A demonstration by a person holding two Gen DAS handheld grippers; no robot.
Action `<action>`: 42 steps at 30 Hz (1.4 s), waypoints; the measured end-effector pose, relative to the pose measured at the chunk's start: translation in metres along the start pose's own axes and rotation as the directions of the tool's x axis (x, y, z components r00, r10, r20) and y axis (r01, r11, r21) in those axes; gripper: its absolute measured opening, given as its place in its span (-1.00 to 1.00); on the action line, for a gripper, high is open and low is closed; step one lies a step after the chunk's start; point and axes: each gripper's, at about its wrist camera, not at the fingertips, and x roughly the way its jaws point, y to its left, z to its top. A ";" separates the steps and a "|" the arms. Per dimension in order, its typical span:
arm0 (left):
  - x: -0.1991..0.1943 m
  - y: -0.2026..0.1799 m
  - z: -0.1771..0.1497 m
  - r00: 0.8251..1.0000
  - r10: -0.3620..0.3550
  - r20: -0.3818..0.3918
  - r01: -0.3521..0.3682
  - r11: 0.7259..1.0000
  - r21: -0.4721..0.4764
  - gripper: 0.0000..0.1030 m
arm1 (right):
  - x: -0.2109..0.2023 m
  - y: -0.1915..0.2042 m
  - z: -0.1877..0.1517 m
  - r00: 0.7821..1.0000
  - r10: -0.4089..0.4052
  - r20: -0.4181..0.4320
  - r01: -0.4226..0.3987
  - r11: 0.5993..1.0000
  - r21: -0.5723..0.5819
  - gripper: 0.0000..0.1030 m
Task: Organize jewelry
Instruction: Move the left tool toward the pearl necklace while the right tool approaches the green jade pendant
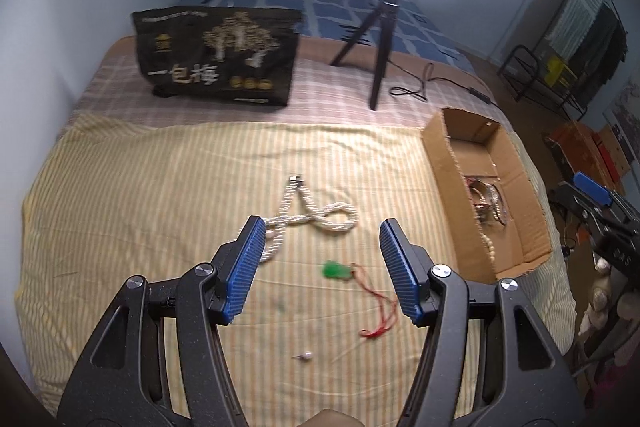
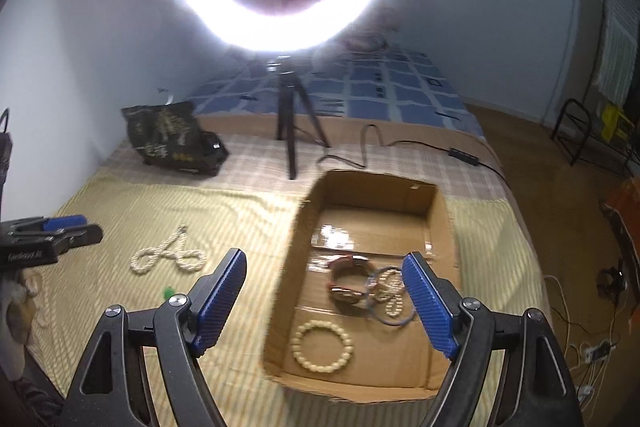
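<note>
A white pearl necklace (image 1: 316, 217) lies looped on the striped yellow cloth; it also shows in the right wrist view (image 2: 168, 253). A green pendant (image 1: 335, 270) on a red cord (image 1: 378, 307) and a small pearl earring (image 1: 306, 355) lie nearer. My left gripper (image 1: 322, 233) is open and empty above them. A cardboard box (image 2: 294, 251) holds a cream bead bracelet (image 2: 322, 345), a dark bangle (image 2: 348, 281) and a blue cord with pearls (image 2: 390, 297). My right gripper (image 2: 324, 265) is open and empty over the box's left wall.
A black snack bag (image 1: 218, 57) and a ring light on a black tripod (image 1: 374, 43) stand at the back of the bed. A cable (image 1: 424, 83) runs right of the tripod. The bed's right edge drops to the floor with clutter.
</note>
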 end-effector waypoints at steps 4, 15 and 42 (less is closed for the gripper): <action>-0.001 0.018 0.000 1.000 0.006 -0.013 -0.006 1.000 -0.025 0.19 | 0.005 0.025 0.000 0.998 0.048 -0.029 -0.049 0.998 -0.038 0.59; 0.014 0.061 -0.001 0.997 0.025 -0.077 -0.033 0.995 -0.099 0.02 | 0.027 0.068 -0.018 0.978 0.148 -0.149 -0.168 0.978 -0.127 0.35; 0.104 0.084 -0.010 0.962 0.006 -0.274 -0.070 0.971 -0.226 -0.55 | 0.121 0.145 -0.037 0.875 0.304 -0.377 -0.390 0.904 -0.176 -0.34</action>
